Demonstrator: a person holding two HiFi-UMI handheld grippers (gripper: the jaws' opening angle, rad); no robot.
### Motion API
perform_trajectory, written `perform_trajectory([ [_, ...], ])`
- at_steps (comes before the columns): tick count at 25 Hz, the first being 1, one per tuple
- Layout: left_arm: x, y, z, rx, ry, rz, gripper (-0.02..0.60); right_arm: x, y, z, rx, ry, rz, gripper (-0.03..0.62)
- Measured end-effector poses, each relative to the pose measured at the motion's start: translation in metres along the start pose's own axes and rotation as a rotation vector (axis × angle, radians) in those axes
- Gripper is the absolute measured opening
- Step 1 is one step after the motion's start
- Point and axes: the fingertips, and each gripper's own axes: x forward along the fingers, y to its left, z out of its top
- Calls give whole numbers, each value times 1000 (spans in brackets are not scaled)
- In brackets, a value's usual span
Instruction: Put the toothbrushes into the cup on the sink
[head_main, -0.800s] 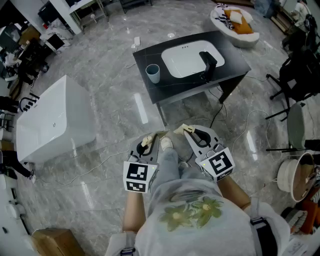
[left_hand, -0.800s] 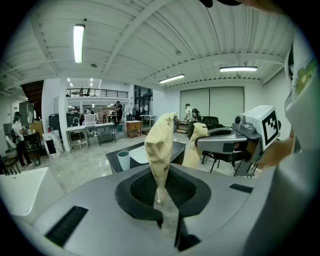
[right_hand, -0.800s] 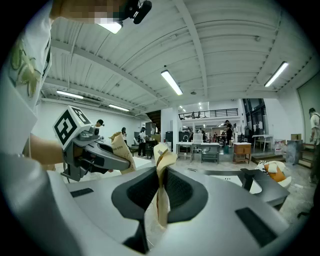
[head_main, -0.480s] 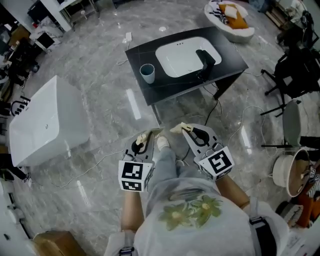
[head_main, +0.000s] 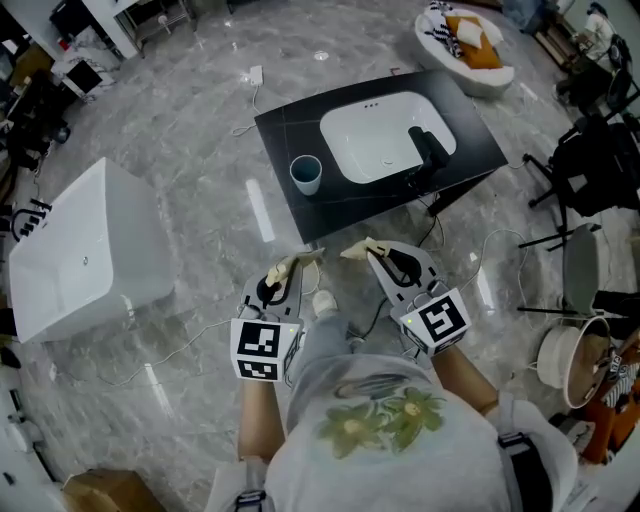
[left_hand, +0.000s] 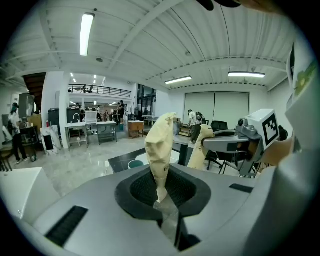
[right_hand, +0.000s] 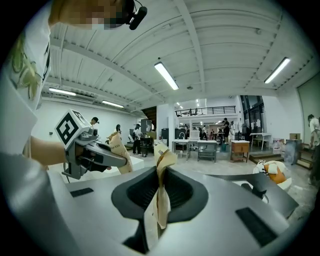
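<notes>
The grey marble floor (head_main: 200, 130) is the largest open area. A wide bare strip of it lies between the white tub (head_main: 85, 250) at the left and the black sink counter (head_main: 290, 130) at the centre far. The counter stands free, with floor showing on all 4 sides. Its near edge runs aslant, the left corner nearer than the right. The person stands just short of that edge.

Obstructions:
- 1 black chair (head_main: 595, 165) stands right of the counter, well apart from it.
- 1 round white seat (head_main: 465, 45) with an orange cushion lies beyond the far right corner.
- 1 white pail (head_main: 565, 365) sits at the near right.
- Cables (head_main: 440, 215) hang from the counter's near right side and trail over the floor.

A white basin (head_main: 375, 135) fills the counter's right half. A black faucet (head_main: 430, 148) stands at its right rim.

The cup (head_main: 306, 175), pale blue, stands upright just left of the basin, toward the near left corner.

The left gripper (head_main: 283, 272) has narrow jaws pinched on the left toothbrush (left_hand: 160, 145). The right gripper (head_main: 372, 252) is pinched likewise on the right toothbrush (right_hand: 161, 170). Each toothbrush is covered by a creased cream paper sleeve that rises out of the jaws. Both sleeve tips lie just short of the counter's near edge, the left one nearer the cup.
</notes>
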Motion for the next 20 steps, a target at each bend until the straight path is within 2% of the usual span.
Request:
perform_trajectory([
  [6, 31, 51, 42, 32, -51, -5, 44, 50, -34, 39, -37, -47, -42, 63],
  [14, 58, 87, 51, 52, -77, -27, 44, 83, -53, 42, -48, -57, -93, 63],
  [20, 81, 103, 52, 50, -71, -41, 44, 104, -61, 37, -50, -23, -90, 63],
])
